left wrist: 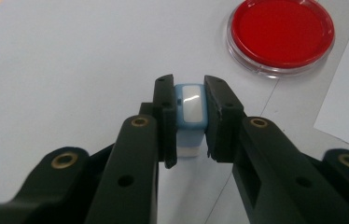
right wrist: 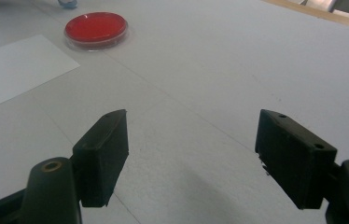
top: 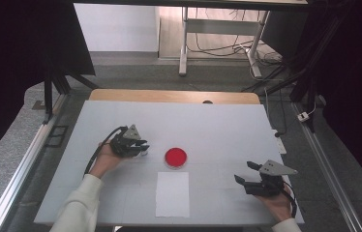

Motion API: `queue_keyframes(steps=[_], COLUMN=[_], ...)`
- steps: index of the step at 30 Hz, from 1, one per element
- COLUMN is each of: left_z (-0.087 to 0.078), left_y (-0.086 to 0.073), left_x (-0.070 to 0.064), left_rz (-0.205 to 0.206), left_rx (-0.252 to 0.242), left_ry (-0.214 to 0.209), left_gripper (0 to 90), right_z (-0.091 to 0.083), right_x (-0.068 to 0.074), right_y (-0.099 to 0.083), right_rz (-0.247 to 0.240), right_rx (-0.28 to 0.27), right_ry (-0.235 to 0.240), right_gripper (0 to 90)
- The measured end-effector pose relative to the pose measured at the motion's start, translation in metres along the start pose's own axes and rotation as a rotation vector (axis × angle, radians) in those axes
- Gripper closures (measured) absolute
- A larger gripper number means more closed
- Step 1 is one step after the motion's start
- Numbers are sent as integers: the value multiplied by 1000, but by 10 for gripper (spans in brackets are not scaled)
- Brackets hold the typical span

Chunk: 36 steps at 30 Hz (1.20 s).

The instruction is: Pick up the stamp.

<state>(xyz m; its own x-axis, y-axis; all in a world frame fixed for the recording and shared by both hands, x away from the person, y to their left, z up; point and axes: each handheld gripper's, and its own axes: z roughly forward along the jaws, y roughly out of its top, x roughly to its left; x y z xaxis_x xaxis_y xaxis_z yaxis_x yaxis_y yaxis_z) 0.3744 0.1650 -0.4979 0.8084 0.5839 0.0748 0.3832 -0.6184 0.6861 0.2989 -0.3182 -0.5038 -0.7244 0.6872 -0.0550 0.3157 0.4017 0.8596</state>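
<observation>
A small light-blue stamp (left wrist: 190, 112) with a white top stands upright on the table, and my left gripper (left wrist: 190, 119) is shut on it from both sides. In the high view that left gripper (top: 143, 147) sits left of a round red ink pad (top: 175, 157) in a clear case, a short gap apart. The ink pad (left wrist: 281, 32) lies beyond the jaws to the right. A white paper sheet (top: 172, 194) lies just in front of the pad. My right gripper (top: 246, 173) rests open at the table's near right, nothing between its jaws (right wrist: 191, 149). The ink pad (right wrist: 96, 29) lies far left of it.
The grey-white tabletop (top: 218, 130) has bare room at the back and right. A wooden strip (top: 174, 95) edges the far side. Metal rails (top: 24, 164) flank the table, and cables and desk legs (top: 218, 46) lie on the floor beyond.
</observation>
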Motion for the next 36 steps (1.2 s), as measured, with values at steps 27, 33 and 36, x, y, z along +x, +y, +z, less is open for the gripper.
queue_keyframes(steps=[27,33,36], left_z=[-33,-41,-45], left_y=[8,10,10], left_x=[-6,-11,-13], left_rz=[-133,-146,-151], left_rx=[-100,-122,-133], left_ry=[-17,-26,-37], left_gripper=[751,751,751], right_z=[-3,-2,-3], right_x=[3,4,5], right_y=[1,1,1], right_rz=[-20,-28,-30], right_rx=[-23,-29,-30], right_ry=[-16,-18,-20], right_gripper=[264,264,266])
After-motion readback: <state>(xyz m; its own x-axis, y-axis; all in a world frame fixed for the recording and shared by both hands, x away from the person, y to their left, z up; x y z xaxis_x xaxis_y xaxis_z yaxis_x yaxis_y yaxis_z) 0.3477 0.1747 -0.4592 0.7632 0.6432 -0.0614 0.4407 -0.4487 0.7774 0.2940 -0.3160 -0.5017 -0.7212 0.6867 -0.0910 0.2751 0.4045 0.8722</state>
